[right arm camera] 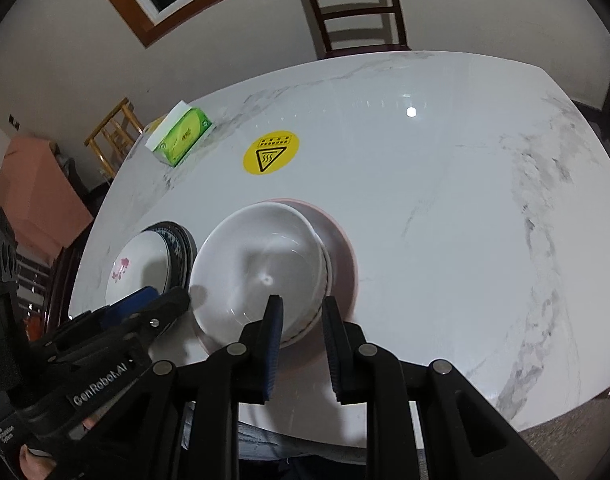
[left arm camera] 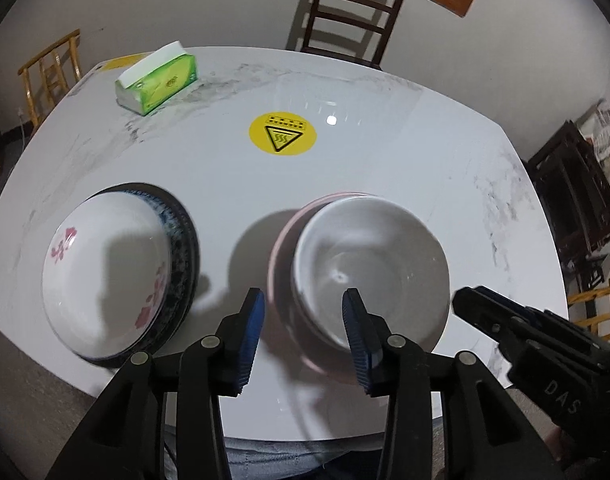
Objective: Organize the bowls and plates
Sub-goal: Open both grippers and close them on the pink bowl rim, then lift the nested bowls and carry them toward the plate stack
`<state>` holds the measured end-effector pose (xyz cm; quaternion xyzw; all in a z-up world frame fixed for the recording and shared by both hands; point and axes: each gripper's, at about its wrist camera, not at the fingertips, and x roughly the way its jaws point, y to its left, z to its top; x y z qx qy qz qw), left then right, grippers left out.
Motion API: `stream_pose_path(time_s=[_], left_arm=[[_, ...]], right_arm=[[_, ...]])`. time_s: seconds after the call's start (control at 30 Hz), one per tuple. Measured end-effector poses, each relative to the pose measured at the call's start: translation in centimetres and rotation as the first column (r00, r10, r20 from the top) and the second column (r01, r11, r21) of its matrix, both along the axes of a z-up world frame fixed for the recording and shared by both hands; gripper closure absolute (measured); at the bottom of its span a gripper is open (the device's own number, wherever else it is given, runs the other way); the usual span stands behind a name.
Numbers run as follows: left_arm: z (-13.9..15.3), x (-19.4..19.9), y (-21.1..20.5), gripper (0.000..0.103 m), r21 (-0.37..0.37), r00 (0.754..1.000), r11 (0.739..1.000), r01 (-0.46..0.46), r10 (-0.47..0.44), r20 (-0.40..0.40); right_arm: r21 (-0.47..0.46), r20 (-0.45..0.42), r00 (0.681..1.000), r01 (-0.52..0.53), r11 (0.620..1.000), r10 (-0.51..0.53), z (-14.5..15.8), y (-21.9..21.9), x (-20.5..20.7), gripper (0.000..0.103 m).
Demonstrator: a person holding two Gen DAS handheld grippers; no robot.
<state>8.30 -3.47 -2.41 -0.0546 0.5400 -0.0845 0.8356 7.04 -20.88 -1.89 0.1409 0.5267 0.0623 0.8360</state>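
Observation:
A plain white bowl [left arm camera: 369, 264] sits on a pink plate [left arm camera: 281, 264] near the table's front edge; they also show in the right wrist view as the bowl [right arm camera: 257, 268] and the plate [right arm camera: 341, 256]. To its left, a white bowl with pink flowers [left arm camera: 105, 268] rests on a dark blue patterned plate [left arm camera: 183, 240]. My left gripper [left arm camera: 303, 320] is open, its fingers astride the near rim of the white bowl and pink plate. My right gripper [right arm camera: 303, 320] is open, its fingers astride the white bowl's near right rim. Whether either touches is unclear.
The white marble table [left arm camera: 385, 152] carries a yellow heat-warning sticker [left arm camera: 283, 132] in the middle and a green tissue pack [left arm camera: 157, 80] at the far left. A dark wooden chair [left arm camera: 349, 16] stands behind the table. A dark cabinet [left arm camera: 573, 192] stands at the right.

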Motion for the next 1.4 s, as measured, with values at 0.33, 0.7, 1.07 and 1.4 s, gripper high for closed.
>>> stream_pose_path(time_s=[0.33, 0.7, 1.07, 1.4], left_arm=[[-0.9, -1.2, 3.4, 0.061, -0.058, 0.996, 0.995, -0.085, 0.083, -0.037], [-2.8, -0.6, 6.1, 0.061, -0.151, 0.98, 0.972, -0.179, 0.162, -0.12], [-3.8, 1.2, 6.0, 0.062, -0.208, 0.974, 0.958, -0.196, 0.166, -0.152], [-5.3, 1.9, 5.2, 0.063, -0.18, 0.971, 0.964, -0.194, 0.162, -0.178]], right_arm=[[0.031, -0.013, 0.998, 0.06, 0.998, -0.059, -0.4, -1.4, -1.7, 0.082], [0.042, -0.069, 0.992, 0.111, 0.993, -0.108, -2.4, -2.4, -1.6, 0.082], [0.034, -0.112, 0.986, 0.129, 0.991, -0.124, -3.9, -2.2, -0.3, 0.082], [0.0, -0.13, 0.985, 0.116, 0.993, -0.115, -5.0, -1.2, 0.9, 0.082]])
